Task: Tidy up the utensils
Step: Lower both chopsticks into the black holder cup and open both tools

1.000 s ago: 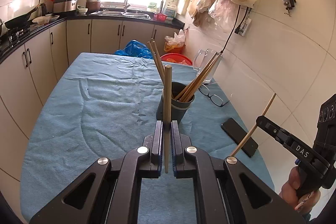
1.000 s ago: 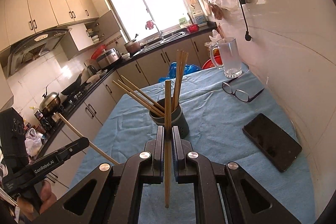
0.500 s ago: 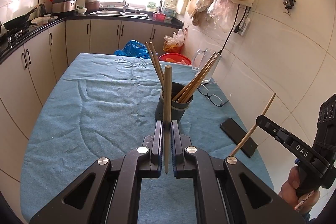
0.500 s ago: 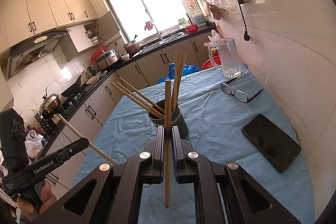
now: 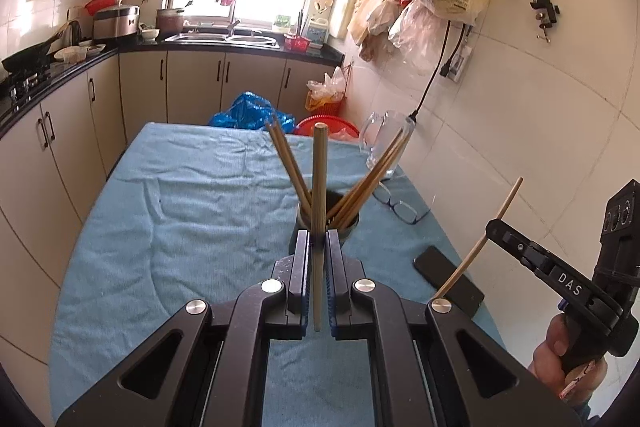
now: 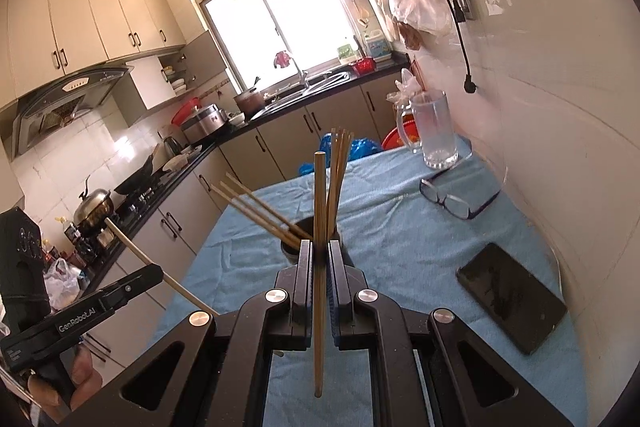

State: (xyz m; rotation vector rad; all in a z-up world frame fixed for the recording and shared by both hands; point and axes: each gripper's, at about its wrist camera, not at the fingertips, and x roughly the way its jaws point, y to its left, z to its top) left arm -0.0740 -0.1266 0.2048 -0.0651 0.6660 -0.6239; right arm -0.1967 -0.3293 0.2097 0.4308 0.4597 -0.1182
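A dark grey holder (image 5: pixel 351 229) stands on the blue cloth (image 5: pixel 180 227) with several wooden chopsticks fanned out in it. My left gripper (image 5: pixel 319 235) is shut on one upright chopstick (image 5: pixel 319 167), just in front of and above the holder. My right gripper (image 6: pixel 319 245) is shut on another upright chopstick (image 6: pixel 319 195), close behind the holder (image 6: pixel 289 251). Each gripper shows in the other's view: the right gripper (image 5: pixel 491 225) at right with its slanted chopstick (image 5: pixel 480 247), the left gripper (image 6: pixel 159 269) at left with its chopstick (image 6: pixel 132 245). A hand grips each handle.
A black phone (image 6: pixel 512 297) lies on the cloth near the wall, with glasses (image 6: pixel 452 203) and a glass mug (image 6: pixel 434 131) further back. The tiled wall runs along the table's right side. Kitchen cabinets and a counter stand left and behind.
My left gripper has lifted a little with its chopstick, so the holder sits lower in the left wrist view. The right gripper has barely moved.
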